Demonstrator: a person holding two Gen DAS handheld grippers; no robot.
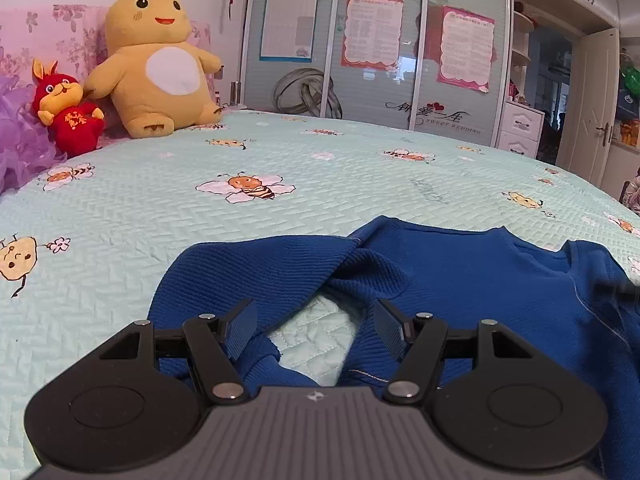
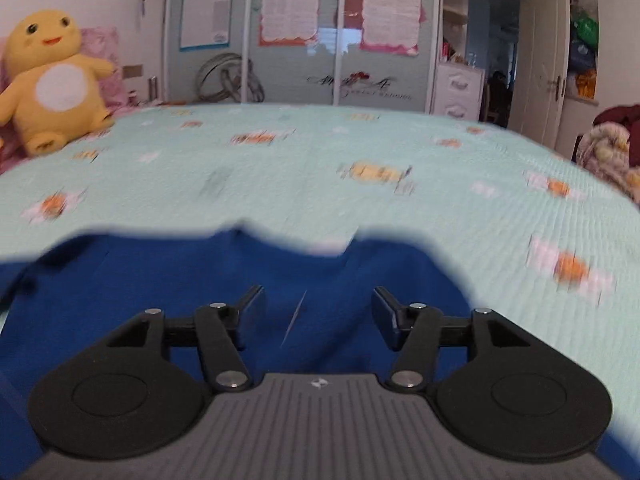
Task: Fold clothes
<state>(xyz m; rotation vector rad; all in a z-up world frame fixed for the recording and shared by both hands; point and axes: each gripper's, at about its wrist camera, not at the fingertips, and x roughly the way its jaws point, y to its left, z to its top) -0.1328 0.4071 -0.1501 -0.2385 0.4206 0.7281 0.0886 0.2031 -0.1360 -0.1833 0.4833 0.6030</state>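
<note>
On bed, blue sweater lies spread w/ 1 sleeve folded across. Left claw jaws apart over sleeve, gripping nothing. Right claw jaws apart above sweater body, view blurred.

I see the sweater lying on the bed near me; two plush toys sit far left (wardrobe behind).

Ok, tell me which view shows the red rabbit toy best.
The left wrist view: the red rabbit toy sits sharp beside the yellow plush. The right wrist view shows the yellow plush only; the rabbit is out of frame.
</note>
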